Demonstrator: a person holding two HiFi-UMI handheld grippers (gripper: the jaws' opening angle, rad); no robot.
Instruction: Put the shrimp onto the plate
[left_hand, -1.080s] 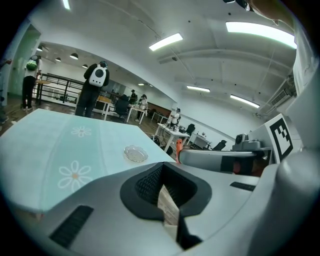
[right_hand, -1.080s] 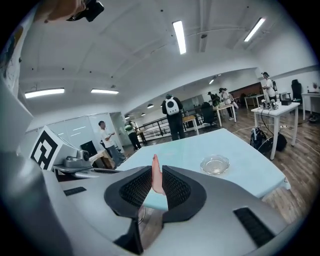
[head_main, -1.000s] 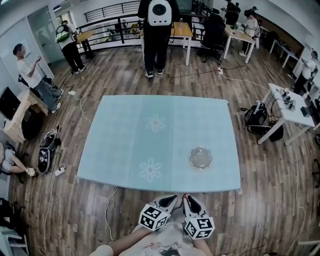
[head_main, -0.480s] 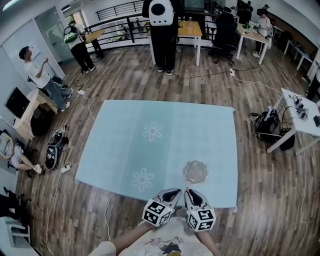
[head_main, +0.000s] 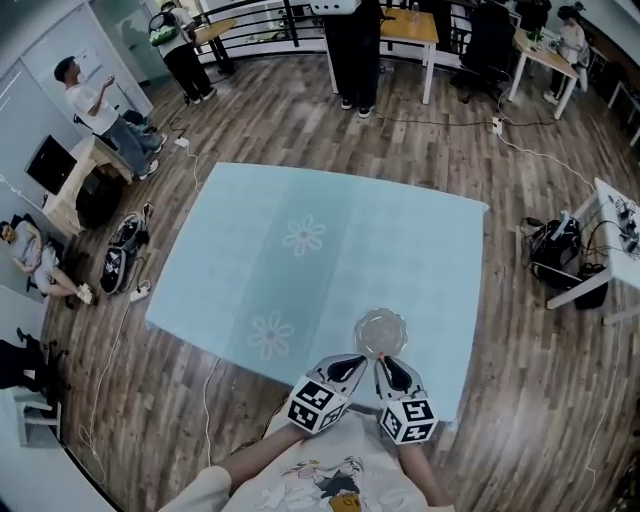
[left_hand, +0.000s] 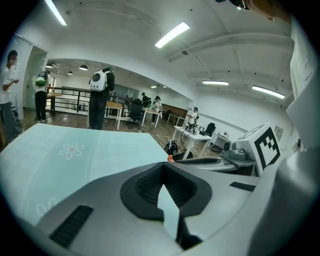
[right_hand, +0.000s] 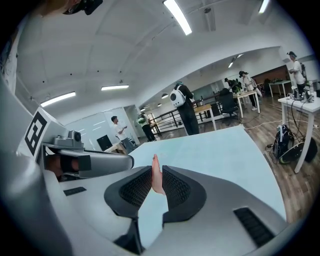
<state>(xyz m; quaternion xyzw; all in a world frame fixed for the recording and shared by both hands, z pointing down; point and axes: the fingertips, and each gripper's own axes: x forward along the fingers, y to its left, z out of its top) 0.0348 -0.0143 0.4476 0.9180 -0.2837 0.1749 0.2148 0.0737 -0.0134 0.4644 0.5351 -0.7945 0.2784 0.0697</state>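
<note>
Since the right gripper (head_main: 386, 364) is clamped on the thin pink shrimp (right_hand: 156, 181), ease it toward twelve o'clock over the clear glass plate (head_main: 363, 326); the left gripper (head_main: 350, 365) sits closed and empty.

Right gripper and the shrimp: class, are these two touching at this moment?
Touching. The right gripper view shows the shrimp pinched between both pads of the right gripper, with no gap on either side.
</note>
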